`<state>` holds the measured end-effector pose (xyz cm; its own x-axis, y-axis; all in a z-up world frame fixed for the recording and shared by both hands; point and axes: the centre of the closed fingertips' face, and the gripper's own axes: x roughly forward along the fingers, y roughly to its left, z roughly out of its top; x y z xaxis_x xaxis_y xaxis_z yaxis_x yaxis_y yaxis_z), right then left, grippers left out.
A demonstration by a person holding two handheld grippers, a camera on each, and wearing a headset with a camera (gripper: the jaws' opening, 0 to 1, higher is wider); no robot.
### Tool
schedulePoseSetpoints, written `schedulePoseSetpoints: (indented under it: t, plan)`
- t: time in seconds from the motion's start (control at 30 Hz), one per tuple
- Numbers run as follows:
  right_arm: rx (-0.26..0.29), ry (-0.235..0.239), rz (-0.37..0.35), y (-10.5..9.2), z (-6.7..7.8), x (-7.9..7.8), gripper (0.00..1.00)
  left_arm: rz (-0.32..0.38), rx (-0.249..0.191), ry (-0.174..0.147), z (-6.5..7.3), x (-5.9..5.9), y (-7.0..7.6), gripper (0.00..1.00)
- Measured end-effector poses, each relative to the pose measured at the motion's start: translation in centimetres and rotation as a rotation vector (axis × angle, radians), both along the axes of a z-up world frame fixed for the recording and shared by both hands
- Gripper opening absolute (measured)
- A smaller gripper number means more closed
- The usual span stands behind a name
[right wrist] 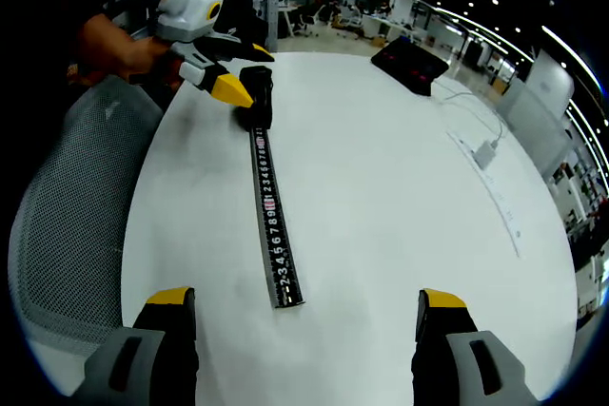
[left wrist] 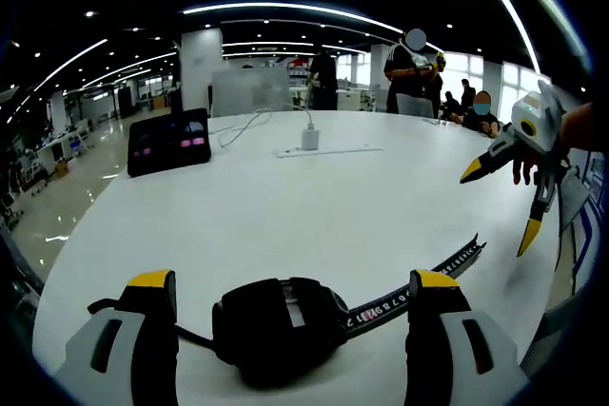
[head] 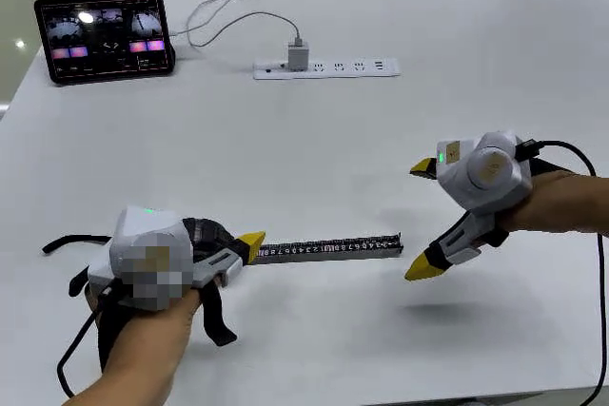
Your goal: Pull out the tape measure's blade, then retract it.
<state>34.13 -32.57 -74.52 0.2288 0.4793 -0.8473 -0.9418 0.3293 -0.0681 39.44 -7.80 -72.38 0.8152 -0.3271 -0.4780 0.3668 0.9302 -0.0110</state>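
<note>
Jaws of the left gripper (left wrist: 293, 279) stand wide apart around the tape measure (left wrist: 281, 330), not touching it. The right gripper (right wrist: 306, 297) gapes empty past its blade (right wrist: 271, 216) tip. The tape measure lies near the white table (head: 314, 159) edge, with bare room beyond.

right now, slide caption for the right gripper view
Tape measure blade lies extended on the white table, its tip near the open right gripper, the left gripper at the black case.

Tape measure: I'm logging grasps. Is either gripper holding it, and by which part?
Neither. The left gripper is open astride the case with gaps both sides; the right gripper is open, clear of the blade.
</note>
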Motion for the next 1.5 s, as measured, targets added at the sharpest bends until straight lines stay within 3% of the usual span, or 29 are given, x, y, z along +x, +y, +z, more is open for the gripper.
schedulePoseSetpoints:
  t: [0.43, 0.57, 0.67, 1.5]
  plan:
    - [-0.034, 0.02, 0.052, -0.3, -1.6, 0.6, 0.88, 0.027, -0.016, -0.027, -0.3, 0.2, 0.4, 0.99]
    - [-0.048, 0.041, 0.069, -0.4, -2.3, 0.3, 0.8, 0.018, -0.004, -0.014, -0.8, 0.3, 0.4, 0.99]
    - [-0.053, 0.046, 0.088, -0.4, -2.4, 0.1, 0.74, 0.026, -0.019, -0.004, -0.9, 0.3, 0.5, 0.99]
    - [-0.07, 0.082, 0.171, 0.0, -3.8, -0.6, 0.31, 0.028, -0.028, -0.025, -0.7, 0.9, 0.5, 0.99]
